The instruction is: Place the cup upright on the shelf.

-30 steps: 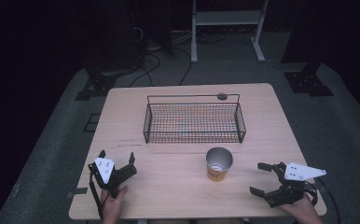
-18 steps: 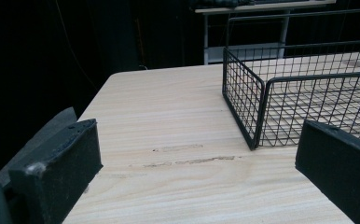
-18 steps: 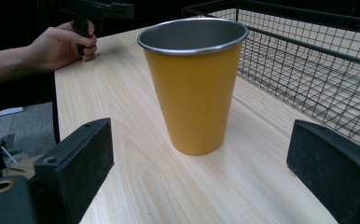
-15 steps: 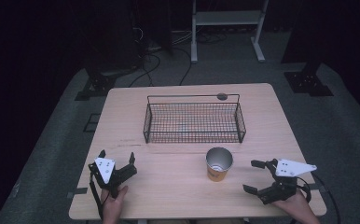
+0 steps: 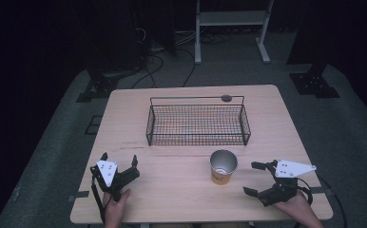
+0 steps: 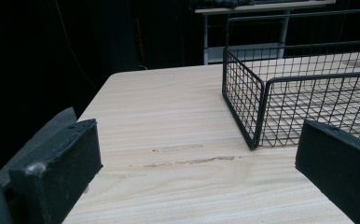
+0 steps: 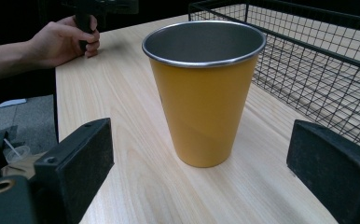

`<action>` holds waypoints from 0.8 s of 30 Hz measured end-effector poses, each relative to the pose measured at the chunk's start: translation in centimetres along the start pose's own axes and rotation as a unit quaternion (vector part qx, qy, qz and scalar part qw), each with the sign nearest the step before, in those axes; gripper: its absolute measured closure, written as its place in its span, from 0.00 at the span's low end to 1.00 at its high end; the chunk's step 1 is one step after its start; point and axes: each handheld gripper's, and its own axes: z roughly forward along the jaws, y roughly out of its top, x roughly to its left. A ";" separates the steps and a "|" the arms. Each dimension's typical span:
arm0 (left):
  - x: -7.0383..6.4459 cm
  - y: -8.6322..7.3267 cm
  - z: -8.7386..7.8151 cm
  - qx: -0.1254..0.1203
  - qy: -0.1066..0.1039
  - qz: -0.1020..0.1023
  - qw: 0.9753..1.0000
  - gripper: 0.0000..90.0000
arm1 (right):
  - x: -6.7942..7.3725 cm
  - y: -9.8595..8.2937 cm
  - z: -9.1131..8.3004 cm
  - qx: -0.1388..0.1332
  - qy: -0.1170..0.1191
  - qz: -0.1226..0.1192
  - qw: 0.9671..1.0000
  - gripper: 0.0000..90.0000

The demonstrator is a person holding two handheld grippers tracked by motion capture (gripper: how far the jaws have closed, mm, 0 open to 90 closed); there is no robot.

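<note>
My right gripper (image 5: 258,179) sits at the near right of the wooden table (image 5: 181,190), jaws spread wide and pointed left at the yellow metal cup (image 5: 223,167), holding nothing. The cup stands upright, mouth up, just in front of the black wire basket (image 5: 197,124) and apart from it; the inside is bare steel. In the right gripper view the cup (image 7: 203,88) stands centred between my two black jaws but ahead of them, touching neither, with the basket (image 7: 318,60) close behind on the right and my left hand (image 7: 66,39) farther off at the table's edge. My left gripper (image 5: 119,163) rests at the near left, jaws wide apart and gripping nothing, aimed toward the basket's near left corner (image 6: 257,112), with bare tabletop (image 6: 169,121) between them. The two grippers are well apart.
</note>
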 end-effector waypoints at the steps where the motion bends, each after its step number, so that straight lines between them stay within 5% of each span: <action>1: 0.0 0.0 0.0 0.000 0.000 0.000 1.000 0.00 | 0.0 0.0 0.0 0.000 0.000 0.000 1.000 0.07; 24: 0.0 0.0 0.0 0.000 0.000 0.001 1.000 0.00 | -0.2 1.0 1.8 0.020 0.001 -0.002 1.000 0.07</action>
